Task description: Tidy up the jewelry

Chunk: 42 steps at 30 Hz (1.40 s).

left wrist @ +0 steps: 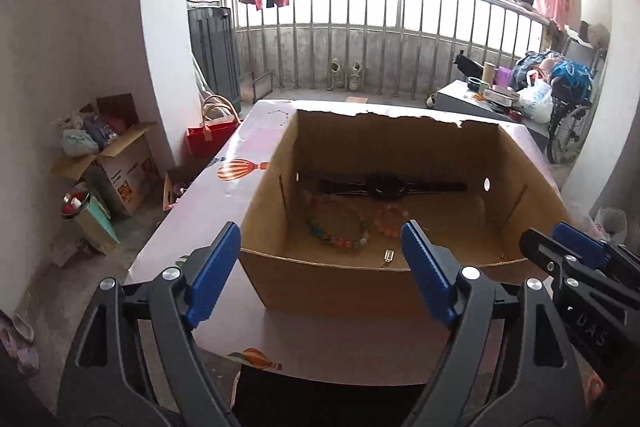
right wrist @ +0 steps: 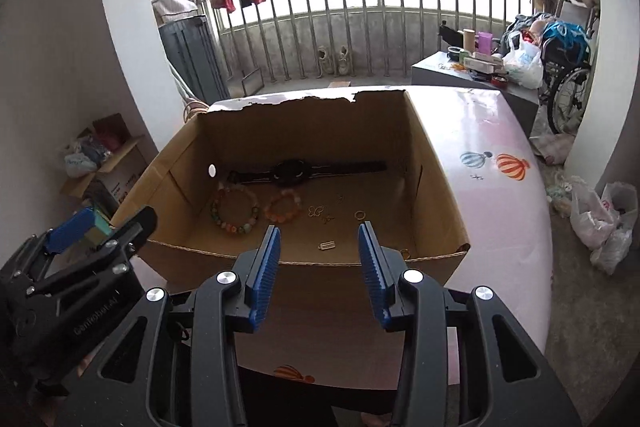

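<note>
An open cardboard box (left wrist: 328, 283) (right wrist: 312, 283) stands on the pink table. Inside lie a black watch (left wrist: 386, 185) (right wrist: 294, 171) at the back, a multicolour bead bracelet (left wrist: 338, 227) (right wrist: 235, 211), an orange bead bracelet (left wrist: 390, 219) (right wrist: 285, 207), small gold charms (right wrist: 320, 213), a gold ring (right wrist: 360, 214) and a small silver tag (left wrist: 388, 255) (right wrist: 326, 245). My left gripper (left wrist: 320, 247) is open and empty before the box's near wall. My right gripper (right wrist: 319, 233) is open and empty at the same wall; it also shows in the left wrist view (left wrist: 560, 239).
The pink table (right wrist: 500, 163) with balloon prints carries the box. Cardboard boxes (left wrist: 116, 163) and a red bag (left wrist: 210, 139) stand on the floor at left. A cluttered grey table (right wrist: 460, 71), a wheelchair (right wrist: 568, 83) and plastic bags (right wrist: 600, 215) are at right. Balcony railing is behind.
</note>
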Tool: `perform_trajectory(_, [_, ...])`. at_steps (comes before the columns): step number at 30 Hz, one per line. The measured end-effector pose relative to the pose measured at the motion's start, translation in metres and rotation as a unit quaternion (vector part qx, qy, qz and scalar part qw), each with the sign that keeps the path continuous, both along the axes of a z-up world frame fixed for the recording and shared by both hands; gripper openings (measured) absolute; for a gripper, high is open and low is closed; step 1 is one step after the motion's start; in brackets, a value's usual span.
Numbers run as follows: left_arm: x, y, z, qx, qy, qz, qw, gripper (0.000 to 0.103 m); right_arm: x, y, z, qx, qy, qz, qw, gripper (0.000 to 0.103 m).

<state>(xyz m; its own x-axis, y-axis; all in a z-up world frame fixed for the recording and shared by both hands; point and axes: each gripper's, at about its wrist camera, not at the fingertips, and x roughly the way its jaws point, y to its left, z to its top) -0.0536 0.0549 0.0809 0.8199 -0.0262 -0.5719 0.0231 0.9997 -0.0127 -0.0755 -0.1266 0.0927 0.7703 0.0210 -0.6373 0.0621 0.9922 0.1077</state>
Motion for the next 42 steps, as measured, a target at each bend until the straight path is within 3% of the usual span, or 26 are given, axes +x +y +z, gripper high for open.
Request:
perform_trajectory(4, [-0.003,0.004,0.006,-0.011,0.006,-0.029,0.9995,0.086,-0.005,0.003,0.009,-0.011,-0.012,0.03,0.999,0.052])
perform_trajectory(8, [0.007,0.002,-0.008,-0.013,0.034,-0.023,0.9991,0.087,-0.003,-0.002,0.003,-0.033,0.003,0.014,0.999,0.054])
perform_trajectory(11, [0.012,-0.004,-0.016,-0.003,0.048,-0.026,0.9985,0.087,0.001,-0.008,-0.002,-0.015,0.011,0.014,1.0,0.055])
perform_trajectory(14, [0.012,-0.01,-0.014,0.019,0.045,-0.007,0.9988,0.087,0.003,-0.011,-0.005,-0.014,0.019,0.005,1.0,0.057])
perform_trajectory(18, [0.009,-0.016,-0.009,0.021,0.042,-0.023,0.9986,0.089,0.002,-0.013,-0.004,-0.014,0.018,0.004,1.0,0.06])
perform_trajectory(23, [0.008,-0.02,-0.008,0.031,0.041,-0.027,0.9983,0.09,0.0,-0.016,-0.003,-0.007,0.014,-0.005,1.0,0.071])
perform_trajectory(35, [0.009,-0.006,-0.01,0.013,0.052,-0.02,0.9984,0.09,-0.003,-0.005,0.001,-0.028,0.006,-0.002,1.0,0.087])
perform_trajectory(42, [0.009,-0.003,-0.009,0.01,0.051,-0.021,0.9984,0.09,-0.003,-0.01,0.002,-0.031,0.0,-0.02,0.999,0.09])
